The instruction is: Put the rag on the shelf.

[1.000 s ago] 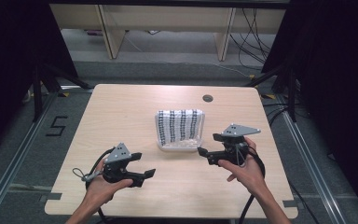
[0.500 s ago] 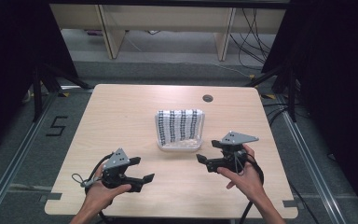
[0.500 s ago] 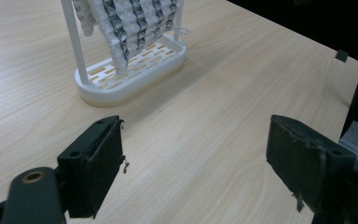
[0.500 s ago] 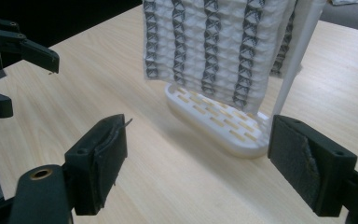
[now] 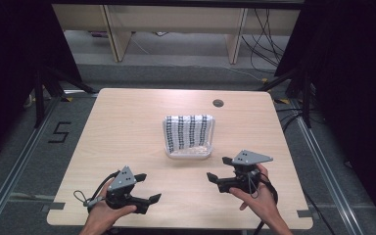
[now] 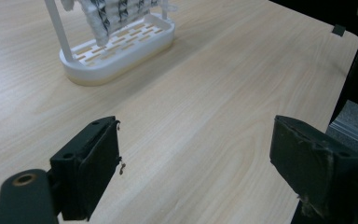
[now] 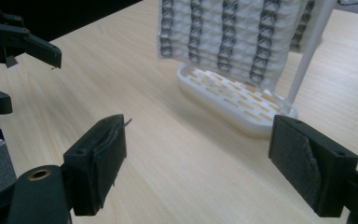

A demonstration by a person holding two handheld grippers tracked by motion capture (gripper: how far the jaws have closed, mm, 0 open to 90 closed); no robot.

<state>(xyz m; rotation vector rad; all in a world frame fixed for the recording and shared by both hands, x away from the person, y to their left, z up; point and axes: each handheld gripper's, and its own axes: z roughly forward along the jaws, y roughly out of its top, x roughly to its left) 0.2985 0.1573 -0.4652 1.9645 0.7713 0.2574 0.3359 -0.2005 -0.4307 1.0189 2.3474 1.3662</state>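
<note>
Both claws spread and empty, near the bench's front edge.
The cloth-draped white rack [image 5: 188, 136] stands ahead between them; right claw [image 5: 219, 170] sits nearer than left claw [image 5: 148, 187].

Both grippers have been drawn back from the white rack [image 5: 188, 147] toward the near edge of the table [image 5: 127, 122] and lowered. The left gripper [image 5: 147, 188] has been shifted toward the front left corner, and its jaws have just been opened further, with nothing between them. The right gripper [image 5: 219, 169], earlier just beside the rack, has been pulled clear of it.
</note>
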